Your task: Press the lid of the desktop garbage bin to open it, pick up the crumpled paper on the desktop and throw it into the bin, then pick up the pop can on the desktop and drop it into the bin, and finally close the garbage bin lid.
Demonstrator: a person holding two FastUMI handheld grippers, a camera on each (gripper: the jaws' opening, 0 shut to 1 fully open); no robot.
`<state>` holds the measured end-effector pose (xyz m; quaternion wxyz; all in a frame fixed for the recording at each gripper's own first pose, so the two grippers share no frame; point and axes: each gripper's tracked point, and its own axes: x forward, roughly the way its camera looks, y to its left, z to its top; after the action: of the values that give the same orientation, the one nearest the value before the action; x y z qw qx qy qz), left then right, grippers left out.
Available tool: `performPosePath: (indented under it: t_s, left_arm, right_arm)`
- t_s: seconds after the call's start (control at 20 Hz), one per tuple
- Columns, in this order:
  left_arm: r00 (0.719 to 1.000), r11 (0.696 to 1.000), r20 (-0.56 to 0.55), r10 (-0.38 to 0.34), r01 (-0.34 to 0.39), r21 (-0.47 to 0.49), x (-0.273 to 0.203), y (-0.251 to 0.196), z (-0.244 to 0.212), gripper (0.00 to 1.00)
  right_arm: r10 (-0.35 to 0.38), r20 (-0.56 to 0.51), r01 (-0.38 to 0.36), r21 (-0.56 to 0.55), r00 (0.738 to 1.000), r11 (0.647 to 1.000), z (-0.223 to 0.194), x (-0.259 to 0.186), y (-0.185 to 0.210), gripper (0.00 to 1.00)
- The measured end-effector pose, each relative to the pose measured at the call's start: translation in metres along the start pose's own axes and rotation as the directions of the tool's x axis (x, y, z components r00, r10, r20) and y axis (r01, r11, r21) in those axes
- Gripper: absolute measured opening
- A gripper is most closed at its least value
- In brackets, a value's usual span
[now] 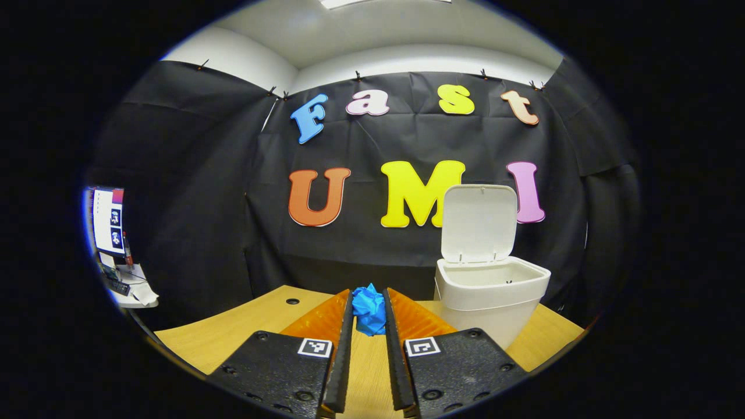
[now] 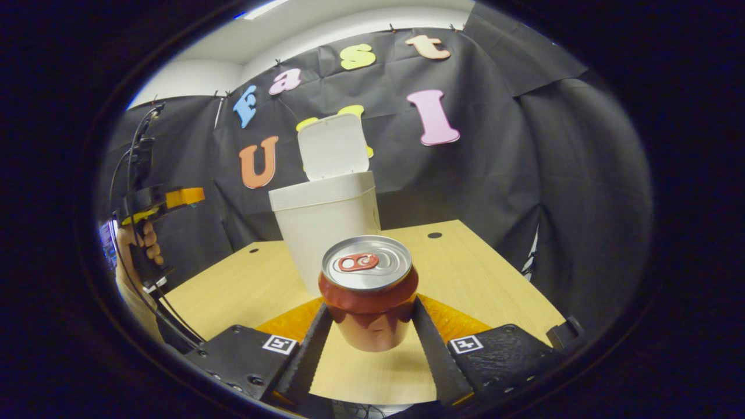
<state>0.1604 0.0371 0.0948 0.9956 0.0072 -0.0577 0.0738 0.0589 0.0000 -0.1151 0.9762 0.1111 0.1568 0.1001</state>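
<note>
The left gripper (image 1: 368, 317) has its fingers clamped on the blue crumpled paper (image 1: 369, 308), held off the desk (image 1: 244, 326) just left of the open bin (image 1: 492, 291). It should carry the paper right, over the rim, before letting go. The right gripper (image 2: 372, 326) holds the can (image 2: 369, 291) between its fingers, seemingly clamped on it, upright.

No legible labels, brands or numbers.
Square black-and-white coded markers (image 1: 315, 347) on the left tool's finger mounts, and likewise (image 2: 279, 344) on the right tool's; patterns only, no words. Screen (image 1: 109, 221) at far left too small to make out. Pop can (image 2: 368, 291) printed side unreadable; plain tab on top.
</note>
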Motion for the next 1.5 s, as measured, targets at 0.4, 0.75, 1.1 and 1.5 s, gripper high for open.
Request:
performPosePath:
  t_s: [0.4, 0.75, 1.1, 1.5]
  left_arm:
    - [0.994, 0.994, 0.027, -0.105, 0.105, 0.01, 0.047, -0.078, 0.031, 0.31]
    - [0.974, 0.974, 0.03, -0.223, 0.222, 0.053, 0.112, -0.156, 0.036, 0.31]
    - [0.963, 0.957, -0.007, -0.271, 0.27, 0.11, 0.137, -0.206, 0.012, 0.31]
    - [0.959, 0.959, -0.084, -0.271, 0.277, 0.068, 0.132, -0.24, -0.022, 0.33]
  right_arm:
    - [0.005, 0.045, -0.005, 0.008, 0.999, 1.0, 0.016, -0.014, -0.009, 0.8]
    - [0.003, 0.072, -0.008, 0.069, 0.997, 0.998, 0.028, -0.021, -0.023, 0.8]
    - [0.004, 0.086, -0.011, 0.088, 0.996, 0.996, 0.032, -0.022, -0.03, 0.8]
    - [0.02, 0.107, -0.03, 0.094, 0.994, 0.995, 0.038, -0.026, -0.028, 0.8]
